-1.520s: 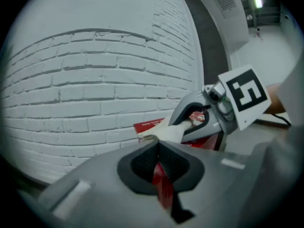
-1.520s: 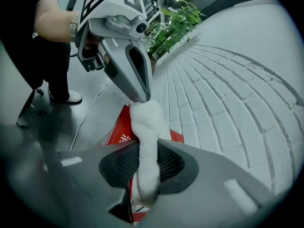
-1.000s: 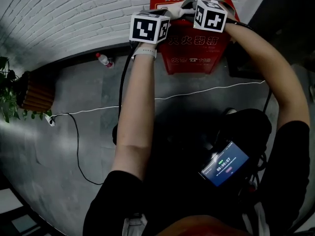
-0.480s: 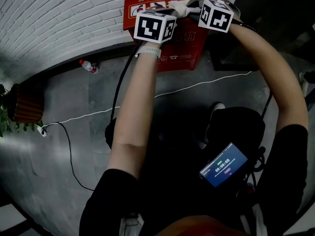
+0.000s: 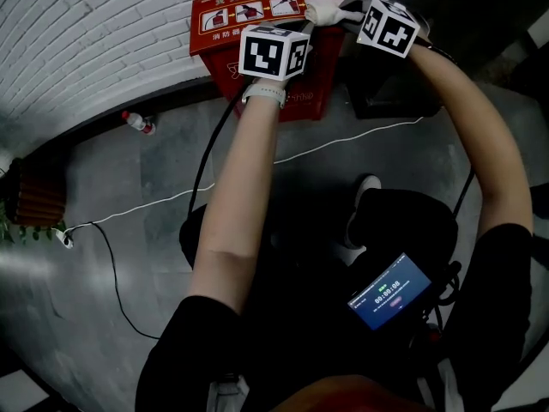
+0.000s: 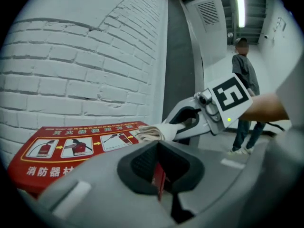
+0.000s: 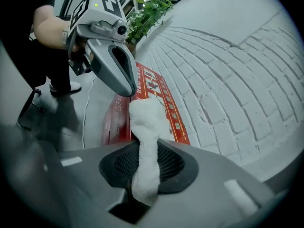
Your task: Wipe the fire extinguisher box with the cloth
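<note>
I count one red fire extinguisher box (image 5: pixel 249 20), one white cloth (image 5: pixel 321 11) and two tools: the left tool (image 6: pixel 159 177) and the right tool (image 7: pixel 142 175). There is also one plastic bottle (image 5: pixel 137 123), one phone (image 5: pixel 390 290), one white cable (image 5: pixel 171 194), one plant (image 7: pixel 152 8) and one bystander (image 6: pixel 244 80).

A white-painted brick wall (image 5: pixel 94 33) runs along the far side and meets a grey stone floor (image 5: pixel 137 221) at a dark strip. A plastic bottle (image 5: pixel 139 124) lies on the floor near the foot of the wall. A thin white cable (image 5: pixel 343 142) and a black cable (image 5: pixel 118 264) trail across the floor. A wooden planter (image 5: pixel 34 197) with green leaves stands at the left edge. The left gripper view shows a bright strip light (image 6: pixel 240 4) overhead and a person (image 6: pixel 245 87) standing well off.
</note>
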Demonstrator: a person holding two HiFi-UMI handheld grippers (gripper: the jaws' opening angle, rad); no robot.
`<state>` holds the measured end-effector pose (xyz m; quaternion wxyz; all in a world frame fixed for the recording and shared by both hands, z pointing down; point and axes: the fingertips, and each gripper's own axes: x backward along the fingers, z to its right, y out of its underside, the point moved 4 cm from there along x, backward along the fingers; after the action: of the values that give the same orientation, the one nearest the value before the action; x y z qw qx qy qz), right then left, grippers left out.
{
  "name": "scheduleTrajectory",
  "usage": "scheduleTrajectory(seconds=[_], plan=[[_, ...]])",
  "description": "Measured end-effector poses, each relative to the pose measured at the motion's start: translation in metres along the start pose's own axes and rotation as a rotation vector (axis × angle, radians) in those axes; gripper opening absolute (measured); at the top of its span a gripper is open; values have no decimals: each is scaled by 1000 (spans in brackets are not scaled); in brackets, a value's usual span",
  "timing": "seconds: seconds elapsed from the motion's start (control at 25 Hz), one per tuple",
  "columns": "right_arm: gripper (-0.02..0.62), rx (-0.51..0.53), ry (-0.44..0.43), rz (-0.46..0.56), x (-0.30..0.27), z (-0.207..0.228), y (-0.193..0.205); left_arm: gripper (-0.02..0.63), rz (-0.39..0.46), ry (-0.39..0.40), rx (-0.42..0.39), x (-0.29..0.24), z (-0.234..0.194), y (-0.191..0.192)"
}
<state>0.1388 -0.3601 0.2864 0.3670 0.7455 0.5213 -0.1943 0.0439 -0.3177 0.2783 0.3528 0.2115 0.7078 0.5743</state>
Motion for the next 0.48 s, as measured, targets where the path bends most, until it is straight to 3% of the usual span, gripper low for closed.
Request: scheduleTrajectory(seconds=[0.24, 0.48], plan=[[87, -41, 14, -50, 13, -2, 31, 3, 30, 34, 16, -12, 16, 1], [89, -107, 48, -38, 21, -6, 48, 3, 13, 33, -34, -8, 22, 5]])
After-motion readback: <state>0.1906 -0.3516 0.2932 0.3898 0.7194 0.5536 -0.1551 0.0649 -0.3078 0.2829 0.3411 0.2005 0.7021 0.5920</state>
